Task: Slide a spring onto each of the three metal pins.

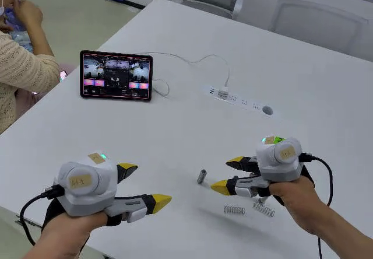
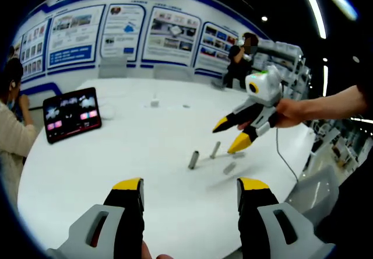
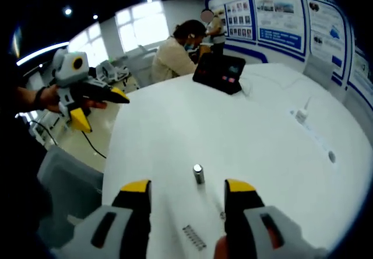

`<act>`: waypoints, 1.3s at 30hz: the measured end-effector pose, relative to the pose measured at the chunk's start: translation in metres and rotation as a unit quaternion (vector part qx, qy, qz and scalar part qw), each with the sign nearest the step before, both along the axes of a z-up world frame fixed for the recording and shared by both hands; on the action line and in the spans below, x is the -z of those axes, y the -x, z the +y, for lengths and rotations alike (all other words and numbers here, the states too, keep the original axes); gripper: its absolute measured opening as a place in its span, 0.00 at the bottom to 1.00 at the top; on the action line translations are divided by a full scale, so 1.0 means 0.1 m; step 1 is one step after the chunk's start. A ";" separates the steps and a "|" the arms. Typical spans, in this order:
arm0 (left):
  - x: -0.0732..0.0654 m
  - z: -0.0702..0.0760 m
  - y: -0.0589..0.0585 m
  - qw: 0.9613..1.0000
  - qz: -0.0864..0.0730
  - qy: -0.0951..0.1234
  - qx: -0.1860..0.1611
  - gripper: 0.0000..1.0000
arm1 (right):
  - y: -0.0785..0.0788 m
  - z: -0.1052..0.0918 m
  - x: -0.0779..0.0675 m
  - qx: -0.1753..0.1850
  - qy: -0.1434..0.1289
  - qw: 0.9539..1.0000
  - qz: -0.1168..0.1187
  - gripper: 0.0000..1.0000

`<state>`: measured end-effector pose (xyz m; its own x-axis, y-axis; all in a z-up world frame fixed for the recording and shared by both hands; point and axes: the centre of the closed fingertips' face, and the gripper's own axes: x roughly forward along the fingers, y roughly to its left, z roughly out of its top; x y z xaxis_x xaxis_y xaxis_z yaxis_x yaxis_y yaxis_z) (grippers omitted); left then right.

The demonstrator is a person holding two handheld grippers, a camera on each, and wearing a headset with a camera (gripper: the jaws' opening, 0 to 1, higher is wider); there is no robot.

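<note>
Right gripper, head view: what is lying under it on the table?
A spring and another spring lie flat on the white table beneath the right gripper. The hand holding it covers the tabletop behind them.

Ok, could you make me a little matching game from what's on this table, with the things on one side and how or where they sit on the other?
Things:
1 tablet
2 power strip
3 metal pin
4 loose springs

Descriptions:
A lying flat, near right
B standing upright
C lit screen, far left
D white, cable plugged in

Pairs: 1-C, 2-D, 3-B, 4-A
</note>
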<state>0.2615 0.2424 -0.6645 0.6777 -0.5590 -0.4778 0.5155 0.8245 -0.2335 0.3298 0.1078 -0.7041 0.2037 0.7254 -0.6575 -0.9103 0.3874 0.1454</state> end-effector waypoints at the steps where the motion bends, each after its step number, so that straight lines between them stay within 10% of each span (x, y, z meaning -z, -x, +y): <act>1: 0.00 -0.01 0.00 1.000 0.000 0.000 0.001 0.66 | 0.01 -0.02 0.00 0.003 -0.001 1.000 0.000 0.52; 39: 0.07 -0.48 -0.06 0.998 0.005 -0.012 0.069 0.66 | 0.36 -0.75 -0.11 0.131 -0.060 0.990 0.006 0.62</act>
<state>0.2679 0.1941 -0.6712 0.5900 -0.6358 -0.4977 0.6228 0.7506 -0.2207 0.2940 0.0327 -0.6927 0.3878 0.7223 -0.5726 -0.7797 0.5884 0.2142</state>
